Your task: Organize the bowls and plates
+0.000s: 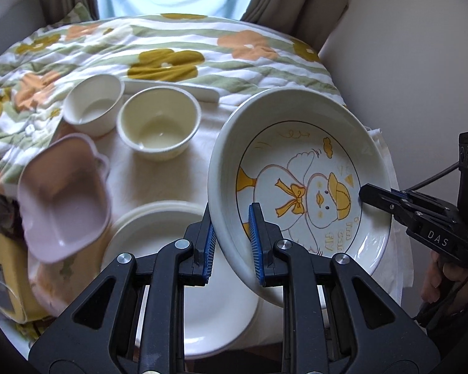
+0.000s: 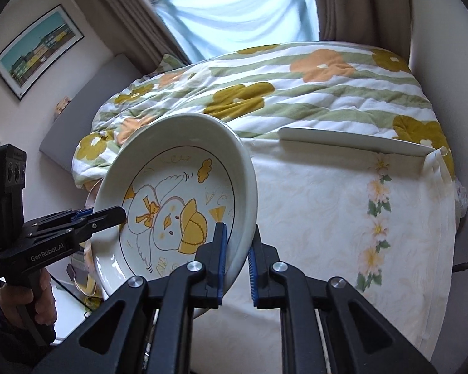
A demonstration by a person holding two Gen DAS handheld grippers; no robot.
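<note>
A white deep plate with a yellow duck drawing (image 1: 299, 187) is held tilted in the air between both grippers. My left gripper (image 1: 232, 243) is shut on its near rim. My right gripper (image 2: 235, 254) is shut on the opposite rim of the duck plate (image 2: 171, 205); it also shows at the right in the left wrist view (image 1: 374, 198). Below lies a stack of white plates (image 1: 171, 249). Two white bowls (image 1: 93, 107) (image 1: 159, 123) stand behind it. A pink bear-shaped bowl (image 1: 64, 199) sits at the left.
The dishes rest on a cream cloth (image 2: 327, 218) over a flowered quilt (image 1: 171, 50). A flat white tray (image 2: 355, 145) lies at the cloth's far edge. A curtained window (image 2: 234, 9) is behind, and a wall (image 1: 405, 62) is to the right.
</note>
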